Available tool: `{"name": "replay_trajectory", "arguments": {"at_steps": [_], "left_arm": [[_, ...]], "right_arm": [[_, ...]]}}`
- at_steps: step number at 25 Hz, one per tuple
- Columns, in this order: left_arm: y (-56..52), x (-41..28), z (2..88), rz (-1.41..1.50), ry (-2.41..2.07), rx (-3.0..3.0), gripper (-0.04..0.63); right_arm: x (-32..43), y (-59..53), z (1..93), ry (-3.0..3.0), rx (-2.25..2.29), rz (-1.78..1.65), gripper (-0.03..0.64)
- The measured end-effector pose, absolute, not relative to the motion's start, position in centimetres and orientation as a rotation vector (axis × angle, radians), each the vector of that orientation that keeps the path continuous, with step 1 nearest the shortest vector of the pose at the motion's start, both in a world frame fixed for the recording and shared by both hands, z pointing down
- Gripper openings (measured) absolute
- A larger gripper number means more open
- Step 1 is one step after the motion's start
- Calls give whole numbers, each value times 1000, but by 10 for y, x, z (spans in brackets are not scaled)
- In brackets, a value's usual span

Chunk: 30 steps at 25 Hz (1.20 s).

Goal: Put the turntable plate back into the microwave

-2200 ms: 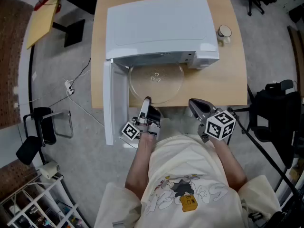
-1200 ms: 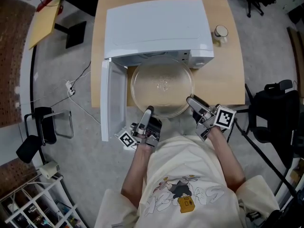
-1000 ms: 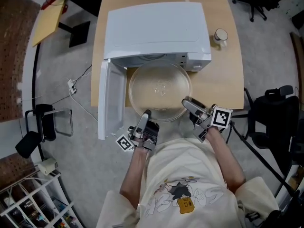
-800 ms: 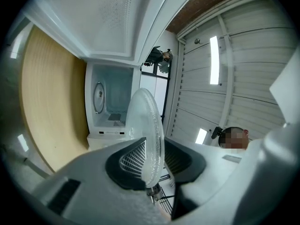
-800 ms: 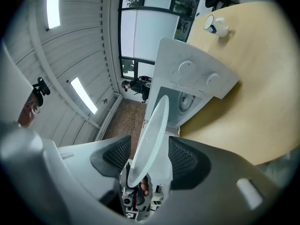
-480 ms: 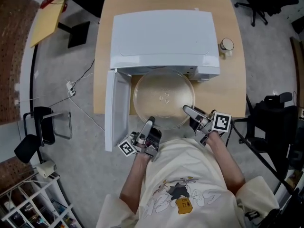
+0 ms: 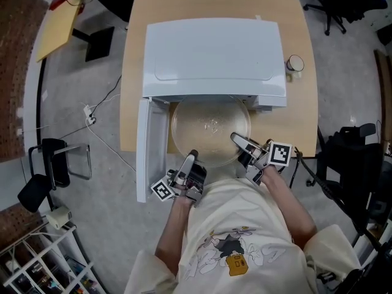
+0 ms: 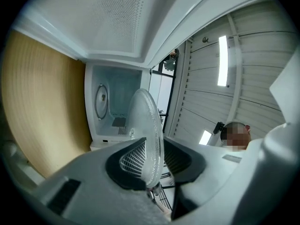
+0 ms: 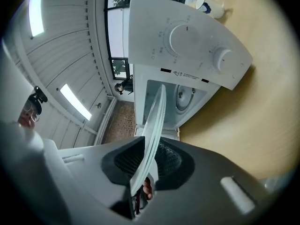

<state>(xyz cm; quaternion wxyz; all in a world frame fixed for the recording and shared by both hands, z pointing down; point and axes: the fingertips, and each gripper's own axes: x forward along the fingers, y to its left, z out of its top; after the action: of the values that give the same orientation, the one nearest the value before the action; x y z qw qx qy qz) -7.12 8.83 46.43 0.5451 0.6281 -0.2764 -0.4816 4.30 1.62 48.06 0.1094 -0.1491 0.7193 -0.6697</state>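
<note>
The clear glass turntable plate (image 7: 211, 124) hangs level at the mouth of the white microwave (image 7: 214, 57), its far edge under the top. My left gripper (image 7: 192, 157) is shut on the plate's near-left rim; in the left gripper view the rim (image 8: 149, 125) stands between both pads, in front of the lit cavity (image 8: 115, 107). My right gripper (image 7: 236, 139) is at the near-right rim. Its jaws are closing, and the rim (image 9: 154, 121) sits between them with the pads (image 9: 126, 165) against it.
The microwave door (image 7: 150, 149) stands swung open at the left, past the table's front edge. The control panel with two knobs (image 9: 187, 41) is right of the cavity. A white mug (image 7: 295, 64) stands on the wooden table (image 7: 288, 115) at the microwave's right.
The plate has moved a little further in under the microwave's top, with both grippers following. The right gripper's jaws have narrowed onto the plate's rim.
</note>
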Motion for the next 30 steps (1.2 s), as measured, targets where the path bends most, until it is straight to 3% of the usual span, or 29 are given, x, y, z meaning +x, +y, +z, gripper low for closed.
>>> {"name": "replay_trajectory", "arguments": {"at_steps": [30], "left_arm": [[-47,-121,560,-1159,-945,1364,110]], "right_arm": [[6,-112,593,2137,-919,-1814,102]]}}
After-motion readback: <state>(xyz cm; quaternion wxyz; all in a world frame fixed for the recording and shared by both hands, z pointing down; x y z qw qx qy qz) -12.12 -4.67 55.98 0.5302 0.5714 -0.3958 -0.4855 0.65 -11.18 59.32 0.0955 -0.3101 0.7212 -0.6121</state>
